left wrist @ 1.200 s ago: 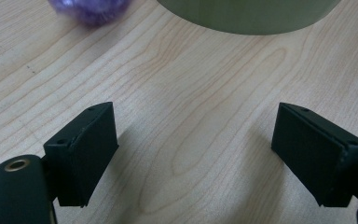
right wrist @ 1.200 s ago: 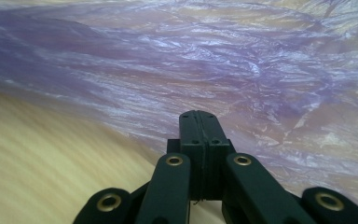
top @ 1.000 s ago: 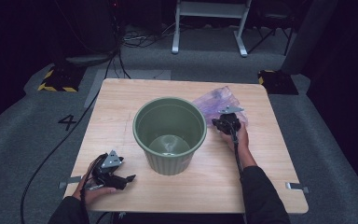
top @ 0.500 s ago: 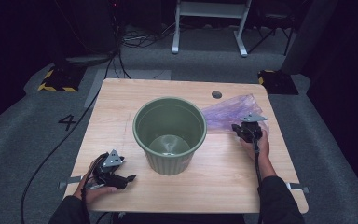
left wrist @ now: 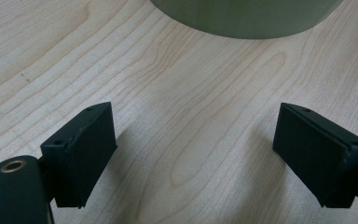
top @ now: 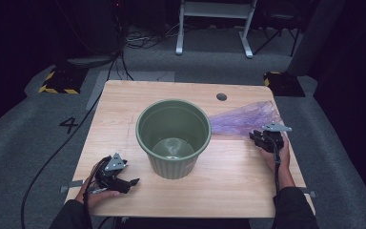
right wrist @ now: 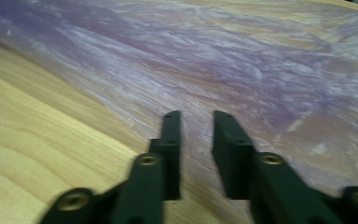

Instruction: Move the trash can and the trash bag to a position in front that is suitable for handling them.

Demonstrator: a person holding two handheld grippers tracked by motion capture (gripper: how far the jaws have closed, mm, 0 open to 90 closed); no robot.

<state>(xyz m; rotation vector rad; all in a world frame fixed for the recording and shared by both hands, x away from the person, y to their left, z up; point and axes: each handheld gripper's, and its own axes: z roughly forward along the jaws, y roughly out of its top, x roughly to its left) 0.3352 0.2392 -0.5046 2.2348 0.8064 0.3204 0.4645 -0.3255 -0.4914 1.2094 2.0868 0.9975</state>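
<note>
A green ribbed bin [top: 174,138] stands upright in the middle of the wooden table [top: 124,105]; its base also shows [left wrist: 247,16]. A thin purple plastic bag [top: 240,120] lies stretched flat from the bin's right side toward the table's right edge. My right gripper [top: 262,138] sits at the bag's near right end. Its jaws have just been opening and stand a little apart [right wrist: 196,116] over the purple film [right wrist: 242,60], not pressing on it. My left gripper [top: 132,183] rests at the front left, open wide [left wrist: 196,154], with bare wood between its jaws.
A round cable hole [top: 221,97] sits in the table's back right. Grey carpet surrounds the table, with cables and a white frame's legs [top: 214,28] behind it. The bin blocks the straight path between the two grippers.
The right hand has moved rightward and toward the table's right edge, drawing the bag out flat from a bunch beside the bin. Its jaws have parted. The left hand stayed still.
</note>
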